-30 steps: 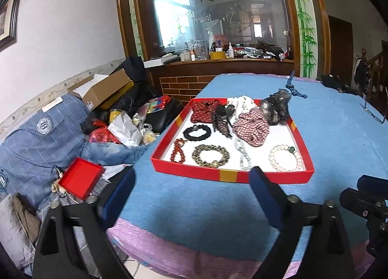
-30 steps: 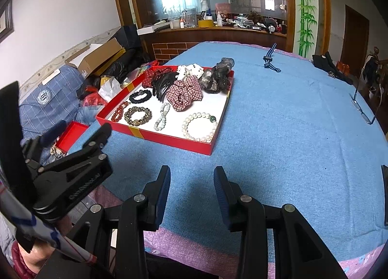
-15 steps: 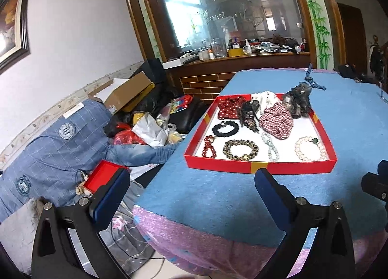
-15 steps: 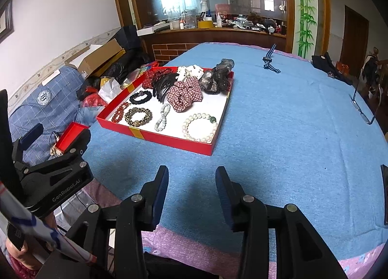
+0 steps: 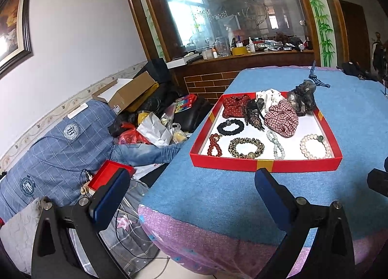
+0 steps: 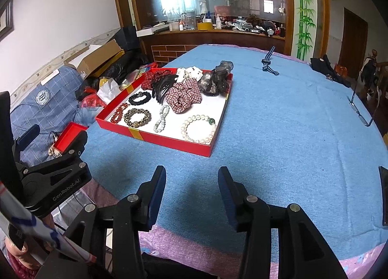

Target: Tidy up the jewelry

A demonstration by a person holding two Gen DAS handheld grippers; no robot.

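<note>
Five bracelets (image 6: 198,128) (beaded), one red tray (image 6: 169,142)

Red tray (image 5: 264,165); blue cloth (image 6: 278,119); red-checked scrunchie (image 5: 282,119); leopard-print bracelet (image 5: 246,148)

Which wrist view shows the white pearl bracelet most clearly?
The right wrist view: the white pearl bracelet lies whole in the red tray, near its front corner. The left wrist view shows it too, smaller, toward the frame's right side.

Red tray (image 5: 264,165) of jewelry on a blue table (image 5: 218,194).
The left gripper (image 5: 191,190) hangs before it, jaws wide and empty.
</note>
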